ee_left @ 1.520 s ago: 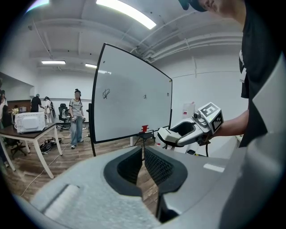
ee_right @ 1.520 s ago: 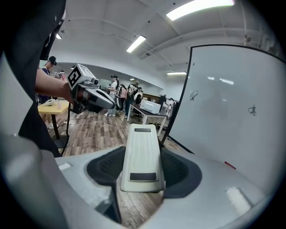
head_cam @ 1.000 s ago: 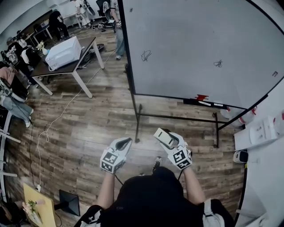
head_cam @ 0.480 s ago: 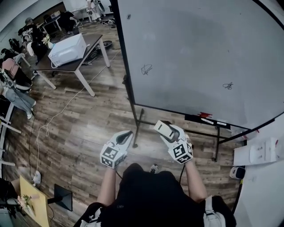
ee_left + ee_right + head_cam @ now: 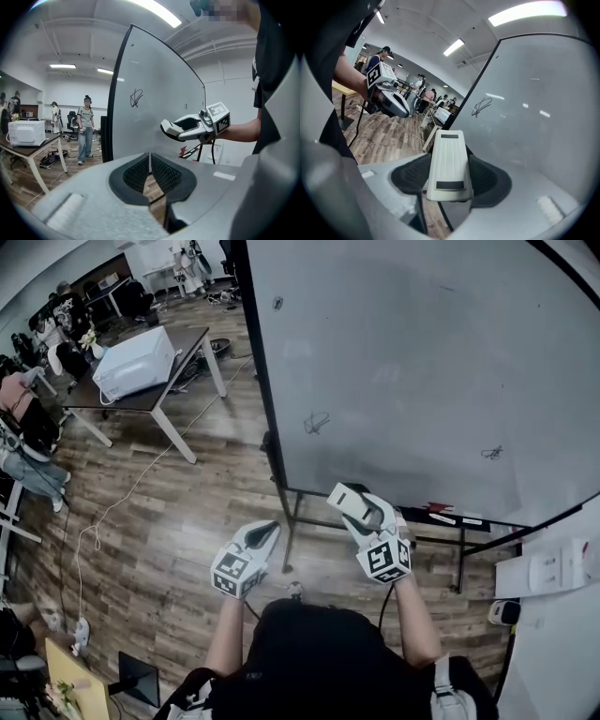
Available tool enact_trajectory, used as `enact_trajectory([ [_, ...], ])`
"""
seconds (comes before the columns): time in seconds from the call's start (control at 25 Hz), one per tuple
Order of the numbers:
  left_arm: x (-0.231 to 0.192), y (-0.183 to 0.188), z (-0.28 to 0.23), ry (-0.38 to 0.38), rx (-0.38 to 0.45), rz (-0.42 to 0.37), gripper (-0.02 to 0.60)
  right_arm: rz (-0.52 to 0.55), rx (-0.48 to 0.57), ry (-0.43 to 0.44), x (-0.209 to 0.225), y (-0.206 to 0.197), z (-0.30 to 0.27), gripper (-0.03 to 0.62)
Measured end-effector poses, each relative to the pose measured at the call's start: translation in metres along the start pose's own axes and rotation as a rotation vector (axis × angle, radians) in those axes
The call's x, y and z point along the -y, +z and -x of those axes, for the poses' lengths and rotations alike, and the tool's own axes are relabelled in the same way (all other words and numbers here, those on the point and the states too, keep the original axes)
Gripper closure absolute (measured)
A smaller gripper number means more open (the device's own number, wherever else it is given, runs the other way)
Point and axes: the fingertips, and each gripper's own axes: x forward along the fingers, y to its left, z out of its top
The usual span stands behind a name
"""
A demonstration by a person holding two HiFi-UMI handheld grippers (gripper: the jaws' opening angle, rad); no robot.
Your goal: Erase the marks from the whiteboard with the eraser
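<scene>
The right gripper (image 5: 449,180) was clamped on the sides of the white eraser (image 5: 449,161), whose long axis ran along the jaws, with its free end pointing forward and up towards the whiteboard (image 5: 422,362). In the head view the eraser hung near the board's lower edge, below and between the scribble (image 5: 316,423) and the smaller scribble (image 5: 491,454). The left gripper (image 5: 150,169), jaws together and empty, was held just beside it, lower

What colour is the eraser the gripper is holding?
The ribbed plastic eraser is cream-white, clearest in the right gripper view.
</scene>
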Motion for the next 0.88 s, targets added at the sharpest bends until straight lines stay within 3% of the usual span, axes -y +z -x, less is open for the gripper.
enact_trajectory([
  [0.16, -0.038, 0.007, -0.006, -0.026, 0.016, -0.016, 0.557, 0.1, -0.052, -0.107, 0.02, 0.017, -0.026, 0.336],
  [0.36, -0.074, 0.007, -0.023, -0.066, 0.024, -0.025, 0.557, 0.185, -0.045, -0.24, 0.048, 0.044, -0.047, 0.336],
  [0.56, -0.084, 0.009, -0.033, -0.104, 0.008, -0.054, 0.557, 0.484, -0.048, -0.459, 0.077, 0.075, -0.041, 0.338],
  [0.76, -0.101, 0.019, -0.047, -0.1, 0.037, -0.006, 0.557, 0.513, -0.015, -0.475, 0.093, 0.092, -0.061, 0.338],
  [0.88, -0.103, 0.016, -0.056, -0.119, 0.032, -0.025, 0.557, 0.535, -0.026, -0.49, 0.098, 0.091, -0.067, 0.338],
])
